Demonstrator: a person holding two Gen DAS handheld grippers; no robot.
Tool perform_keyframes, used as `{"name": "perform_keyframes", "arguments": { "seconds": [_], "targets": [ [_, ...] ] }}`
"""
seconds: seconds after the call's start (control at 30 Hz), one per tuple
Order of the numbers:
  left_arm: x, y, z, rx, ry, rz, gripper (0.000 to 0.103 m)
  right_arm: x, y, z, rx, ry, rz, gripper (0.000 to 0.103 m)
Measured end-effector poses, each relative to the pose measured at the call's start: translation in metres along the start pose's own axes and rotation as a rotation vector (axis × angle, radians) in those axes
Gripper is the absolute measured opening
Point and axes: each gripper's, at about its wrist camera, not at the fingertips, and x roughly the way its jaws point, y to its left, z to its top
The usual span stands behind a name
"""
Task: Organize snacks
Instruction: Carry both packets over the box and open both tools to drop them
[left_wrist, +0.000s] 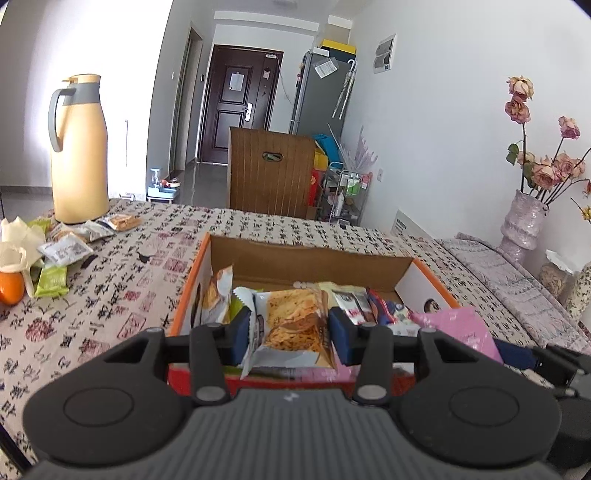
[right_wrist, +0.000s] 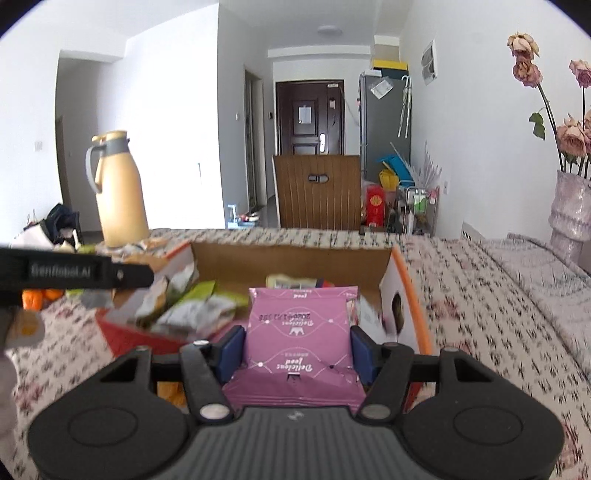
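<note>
An open cardboard box (left_wrist: 295, 258) with orange edges sits on the patterned tablecloth and holds several snack packets. My left gripper (left_wrist: 290, 334) is shut on a clear packet of orange-brown crackers (left_wrist: 291, 325) over the box's near edge. My right gripper (right_wrist: 297, 350) is shut on a pink snack packet (right_wrist: 301, 332) over the near right part of the box (right_wrist: 295, 258). The pink packet also shows in the left wrist view (left_wrist: 461, 328). Loose snack packets (left_wrist: 66, 251) lie on the table at the left.
A tall yellow thermos jug (left_wrist: 79, 151) stands at the far left of the table, with an orange (left_wrist: 9, 288) and white paper near the packets. A vase of dried roses (left_wrist: 522, 225) stands at the right. A wooden chair (left_wrist: 271, 173) is behind the table.
</note>
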Motion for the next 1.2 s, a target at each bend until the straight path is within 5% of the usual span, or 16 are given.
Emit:
{"name": "perform_keyframes", "arguments": {
  "seconds": [0.33, 0.67, 0.77, 0.83, 0.9, 1.2],
  "targets": [
    [0.039, 0.004, 0.013, -0.023, -0.055, 0.068, 0.046, 0.045, -0.009, 0.031, 0.054, -0.080, -0.007, 0.060],
    [0.069, 0.016, -0.003, -0.021, -0.021, 0.089, 0.047, 0.074, -0.016, 0.015, 0.071, -0.079, -0.002, 0.060],
    [0.065, 0.018, -0.004, -0.030, -0.045, 0.098, 0.056, 0.074, -0.017, 0.014, 0.077, -0.081, -0.001, 0.065],
    [0.061, 0.022, -0.003, -0.053, -0.058, 0.087, 0.068, 0.073, -0.018, 0.012, 0.090, -0.084, -0.005, 0.096],
    [0.057, 0.024, -0.003, -0.072, -0.076, 0.104, 0.100, 0.073, -0.020, 0.011, 0.102, -0.090, -0.014, 0.103],
    [0.052, 0.029, -0.001, -0.111, -0.093, 0.120, 0.103, 0.077, -0.025, 0.008, 0.126, -0.078, -0.033, 0.103]
  ]
}}
